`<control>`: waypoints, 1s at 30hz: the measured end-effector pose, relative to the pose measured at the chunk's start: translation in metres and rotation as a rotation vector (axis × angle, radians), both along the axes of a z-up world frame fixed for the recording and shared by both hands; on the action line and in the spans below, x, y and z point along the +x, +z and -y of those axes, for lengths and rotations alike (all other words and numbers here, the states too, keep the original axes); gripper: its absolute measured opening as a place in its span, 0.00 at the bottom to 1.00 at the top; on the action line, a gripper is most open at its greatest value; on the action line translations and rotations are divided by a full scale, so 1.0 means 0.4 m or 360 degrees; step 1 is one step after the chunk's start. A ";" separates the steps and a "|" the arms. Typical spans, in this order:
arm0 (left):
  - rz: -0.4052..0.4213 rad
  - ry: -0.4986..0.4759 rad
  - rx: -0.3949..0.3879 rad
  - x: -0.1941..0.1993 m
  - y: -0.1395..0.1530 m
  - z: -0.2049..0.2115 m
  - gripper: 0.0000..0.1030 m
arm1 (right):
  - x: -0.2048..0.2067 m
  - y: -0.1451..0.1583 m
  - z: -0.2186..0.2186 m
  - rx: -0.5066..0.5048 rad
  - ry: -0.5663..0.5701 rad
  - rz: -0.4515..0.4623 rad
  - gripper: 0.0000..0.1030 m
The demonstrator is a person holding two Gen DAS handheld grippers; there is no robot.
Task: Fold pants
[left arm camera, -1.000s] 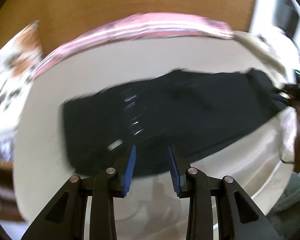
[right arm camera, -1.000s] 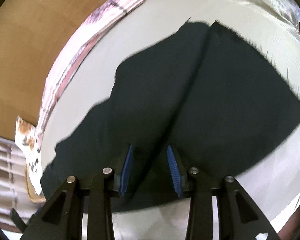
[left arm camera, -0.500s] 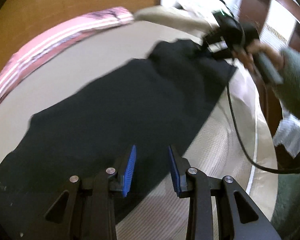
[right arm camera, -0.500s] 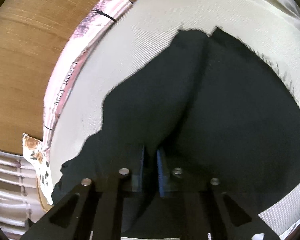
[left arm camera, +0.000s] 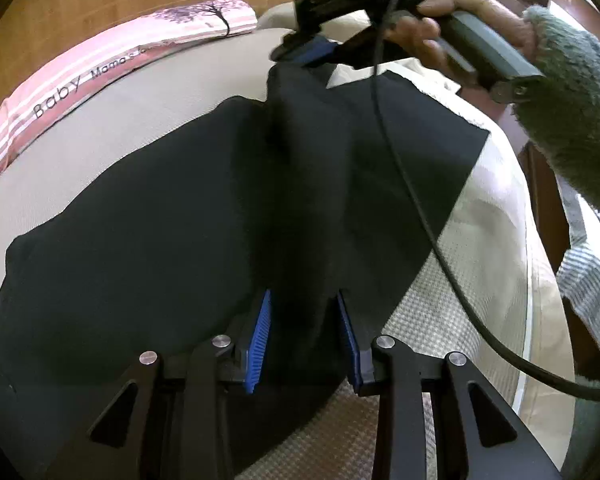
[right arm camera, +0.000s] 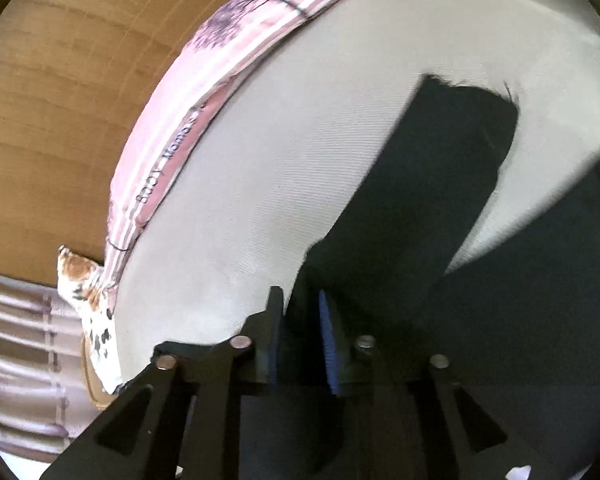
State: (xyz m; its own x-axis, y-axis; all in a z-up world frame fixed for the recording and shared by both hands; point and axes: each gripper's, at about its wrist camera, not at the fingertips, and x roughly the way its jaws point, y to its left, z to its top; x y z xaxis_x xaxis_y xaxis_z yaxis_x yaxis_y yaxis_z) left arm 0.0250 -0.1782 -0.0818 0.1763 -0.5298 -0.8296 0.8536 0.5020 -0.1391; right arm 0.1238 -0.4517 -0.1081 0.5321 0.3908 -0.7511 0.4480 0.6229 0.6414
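Two grippers are on the black pants (left arm camera: pixel 204 216), which lie across our beige bed (left arm camera: pixel 132 120). Since a second ago, our right gripper (right arm camera: pixel 300 344) has pinched cloth and lifted a leg; its jaws are opening, fabric between them. Our left gripper (left arm camera: pixel 304 344) has slid closer, parted over cloth. A pink blanket (right arm camera: pixel 220 92) borders the wooden wall (right arm camera: pixel 68 92).

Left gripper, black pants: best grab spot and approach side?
Pinch the black pants at their near edge, coming in from the bare bed cover side. That edge runs straight and exposed there, and fabric lies between the fingers of the left gripper.
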 end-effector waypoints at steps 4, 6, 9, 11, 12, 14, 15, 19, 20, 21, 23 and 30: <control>-0.0061 0.0074 -0.0035 0.033 0.001 -0.017 0.17 | 0.006 0.033 0.016 0.0026 -0.0008 0.0097 0.28; -0.0114 0.0107 -0.0072 0.046 0.000 -0.032 0.13 | -0.012 0.051 0.030 -0.0019 -0.0015 0.0114 0.30; -0.0153 0.0134 -0.0100 0.061 0.000 -0.044 0.11 | -0.057 0.056 0.069 -0.0044 -0.0073 0.0100 0.31; -0.0172 0.0148 -0.0112 0.069 -0.003 -0.047 0.11 | -0.084 0.050 0.100 -0.0041 -0.0133 0.0087 0.31; -0.0180 0.0152 -0.0114 0.071 -0.004 -0.047 0.11 | -0.100 0.043 0.118 -0.0037 -0.0171 0.0073 0.31; -0.0205 0.0164 -0.0126 0.080 -0.005 -0.051 0.11 | -0.136 0.026 0.152 -0.0011 -0.0247 0.0046 0.31; -0.0213 0.0171 -0.0129 0.082 -0.006 -0.051 0.11 | -0.146 0.021 0.161 -0.0013 -0.0262 0.0043 0.31; -0.0238 0.0192 -0.0138 0.092 -0.007 -0.055 0.11 | -0.208 0.011 0.197 -0.0025 -0.0355 0.0046 0.31; -0.0231 0.0192 -0.0134 0.090 -0.007 -0.053 0.11 | -0.230 0.006 0.207 -0.0025 -0.0393 0.0056 0.31; -0.0226 0.0191 -0.0131 0.089 -0.006 -0.053 0.11 | -0.240 0.002 0.212 -0.0017 -0.0413 0.0052 0.31; -0.0229 0.0195 -0.0131 0.089 -0.008 -0.053 0.11 | -0.276 -0.015 0.227 0.0017 -0.0483 0.0028 0.31; -0.0220 0.0198 -0.0127 0.086 -0.008 -0.051 0.11 | -0.323 -0.043 0.221 -0.0013 -0.0496 -0.0048 0.32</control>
State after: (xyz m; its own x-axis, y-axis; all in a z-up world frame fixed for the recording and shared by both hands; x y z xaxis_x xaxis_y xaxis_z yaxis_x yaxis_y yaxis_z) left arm 0.0594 -0.1579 -0.0851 0.1317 -0.5759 -0.8069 0.7558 0.5850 -0.2942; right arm -0.0054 -0.5402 -0.1252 0.6028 0.2062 -0.7708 0.6368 0.4577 0.6204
